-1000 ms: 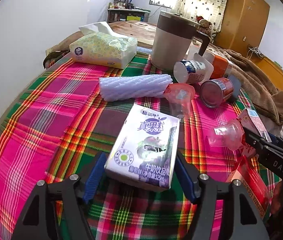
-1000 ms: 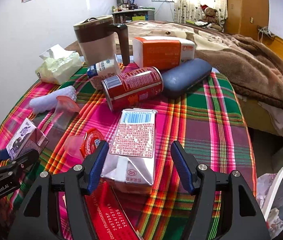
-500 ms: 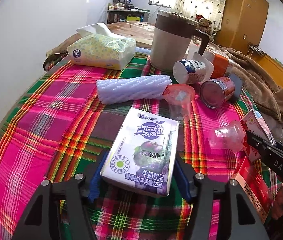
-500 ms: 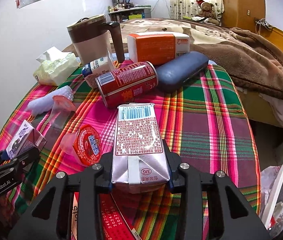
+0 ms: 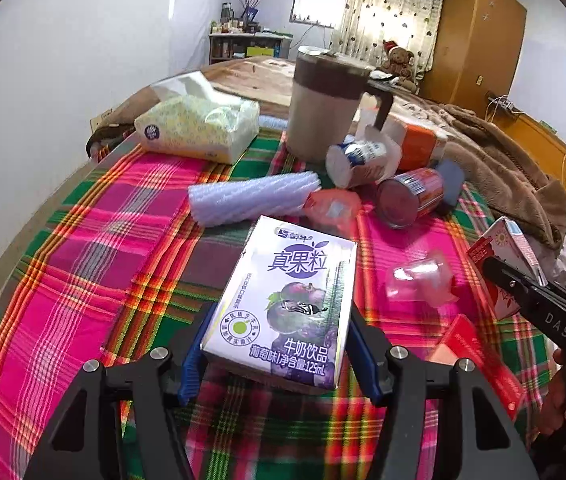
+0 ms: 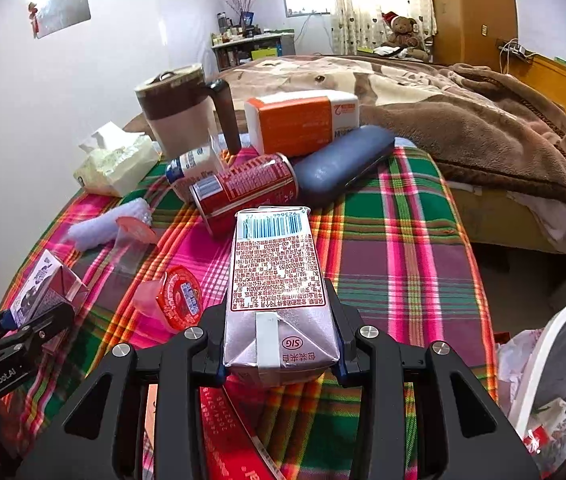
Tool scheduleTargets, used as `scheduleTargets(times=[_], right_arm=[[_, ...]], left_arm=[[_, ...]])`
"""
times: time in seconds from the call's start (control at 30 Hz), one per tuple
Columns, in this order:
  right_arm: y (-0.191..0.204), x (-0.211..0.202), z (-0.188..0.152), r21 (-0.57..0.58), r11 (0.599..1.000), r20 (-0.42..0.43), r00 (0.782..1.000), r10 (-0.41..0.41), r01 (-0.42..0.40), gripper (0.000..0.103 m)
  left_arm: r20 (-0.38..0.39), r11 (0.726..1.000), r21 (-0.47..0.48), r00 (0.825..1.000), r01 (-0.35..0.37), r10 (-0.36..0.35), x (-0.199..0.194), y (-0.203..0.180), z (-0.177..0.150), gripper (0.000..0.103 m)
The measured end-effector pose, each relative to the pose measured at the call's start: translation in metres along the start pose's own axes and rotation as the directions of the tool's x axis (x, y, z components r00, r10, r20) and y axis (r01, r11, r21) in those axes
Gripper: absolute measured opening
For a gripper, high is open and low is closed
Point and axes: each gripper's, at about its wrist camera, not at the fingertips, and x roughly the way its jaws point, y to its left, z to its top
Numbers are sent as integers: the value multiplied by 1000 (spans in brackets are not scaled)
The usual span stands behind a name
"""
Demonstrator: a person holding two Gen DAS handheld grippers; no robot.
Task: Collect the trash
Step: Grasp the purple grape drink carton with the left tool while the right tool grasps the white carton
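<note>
Through the left wrist camera we see our left gripper (image 5: 279,364) clamped on a purple grape milk-drink carton (image 5: 285,304), its blue pads (image 5: 193,364) pressing both sides, the carton raised a little above the plaid tablecloth (image 5: 95,264). Beyond it lie a white foam sleeve (image 5: 253,199), a pink jelly cup (image 5: 333,210), a red can (image 5: 409,198) on its side, a clear cup (image 5: 421,278), a tissue pack (image 5: 199,130) and a brown kettle (image 5: 329,110). Through the right wrist camera our right gripper (image 6: 281,354) is closed tightly on a silver-and-red drink carton (image 6: 279,292), barcode end pointing away, held over the cloth near the table's front edge. Just left of it lies a jelly cup with red lid (image 6: 177,298); behind are an orange box (image 6: 303,122) and a blue case (image 6: 343,164). A white-rimmed trash bin (image 6: 555,368) stands at lower right, beside the table.
</note>
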Motion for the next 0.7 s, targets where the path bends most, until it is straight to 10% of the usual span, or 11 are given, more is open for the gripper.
scheduleTargets(times=[0.7], right_arm=[[-55, -95, -10, 67, 996, 160, 984, -73, 63, 38]], left_arm=[[131, 983, 152, 983, 106, -126, -81, -83, -5, 61]])
